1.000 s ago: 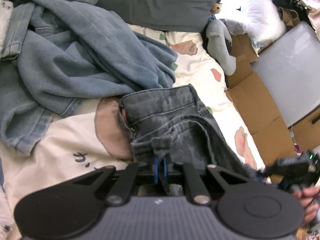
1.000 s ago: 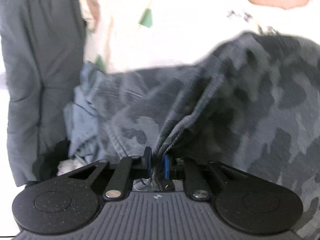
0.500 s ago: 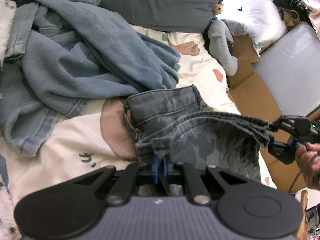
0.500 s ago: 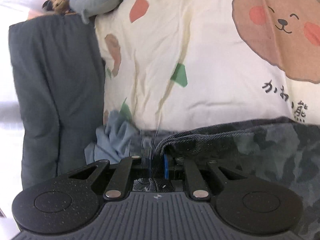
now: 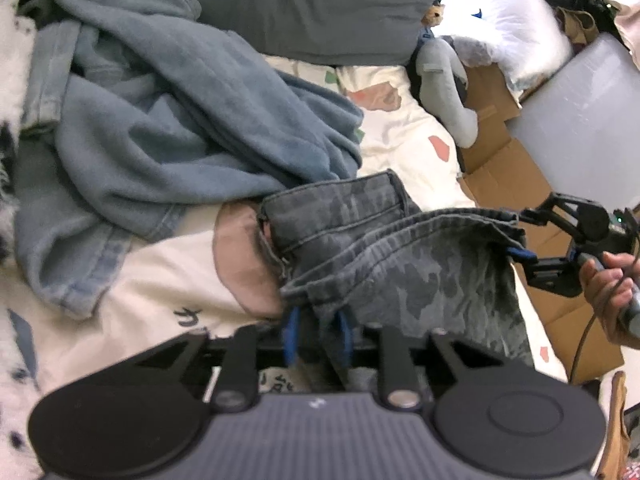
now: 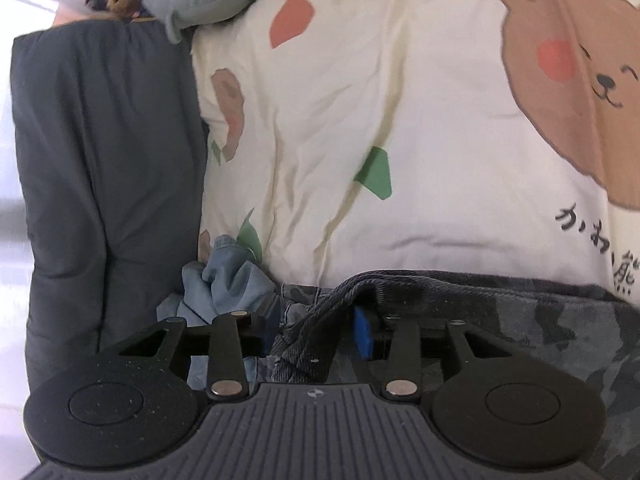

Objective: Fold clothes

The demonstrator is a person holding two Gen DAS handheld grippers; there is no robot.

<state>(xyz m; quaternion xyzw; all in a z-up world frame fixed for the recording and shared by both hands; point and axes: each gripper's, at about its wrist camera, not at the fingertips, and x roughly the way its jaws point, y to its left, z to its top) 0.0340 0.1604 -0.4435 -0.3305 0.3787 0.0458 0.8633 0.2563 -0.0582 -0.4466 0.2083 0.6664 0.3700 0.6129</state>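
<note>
A grey camouflage denim garment [image 5: 400, 264] lies on the bear-print bedsheet [image 5: 160, 280], one hem stretched out between my two grippers. At the bottom of the left wrist view my left gripper [image 5: 317, 334] has its jaws opening, and the hem hangs loose between the blue pads [image 5: 290, 336]. My right gripper [image 5: 520, 236], held by a hand [image 5: 608, 280], is at the hem's far right end. Its jaws are opening too. In the right wrist view the hem of the garment [image 6: 520, 320] droops across the right gripper [image 6: 314, 332], touching only the blue pad [image 6: 362, 332].
A heap of blue fleece and light denim clothes [image 5: 160, 128] lies just beyond the garment to the left. A dark grey cushion [image 5: 260, 0] runs along the bed's far side. Flattened cardboard [image 5: 504, 176], a grey soft toy [image 5: 444, 80] and a white pillow [image 5: 512, 20] lie right.
The right gripper swung out to the right and pulled the hem taut. Both grippers were pinched shut on the hem; now both pairs of jaws have parted and the fabric sags.
</note>
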